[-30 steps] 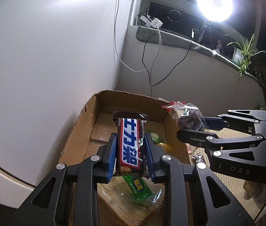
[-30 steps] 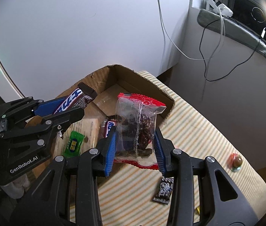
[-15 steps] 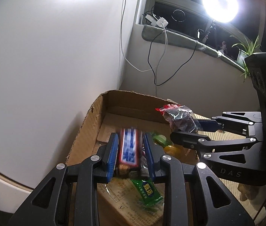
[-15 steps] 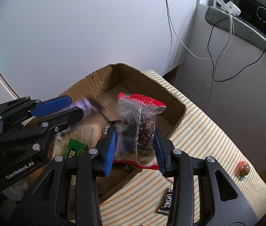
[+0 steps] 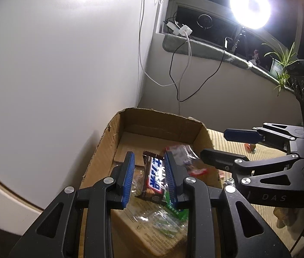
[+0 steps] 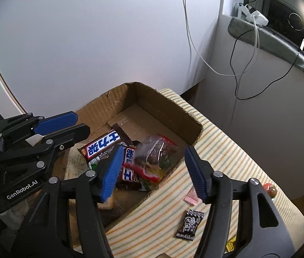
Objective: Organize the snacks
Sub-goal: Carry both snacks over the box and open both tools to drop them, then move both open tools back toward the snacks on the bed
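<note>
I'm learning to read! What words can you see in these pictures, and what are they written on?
"GenRobot.AI": white letters on the body of the left gripper.
"DAS": on the body of the right gripper.
"士力架": white on blue, on the chocolate bar lying in the cardboard box.
A second bar beside it shows the same characters, partly hidden.
Print on the black candy wrapper and the green packet is too small to read.
</note>
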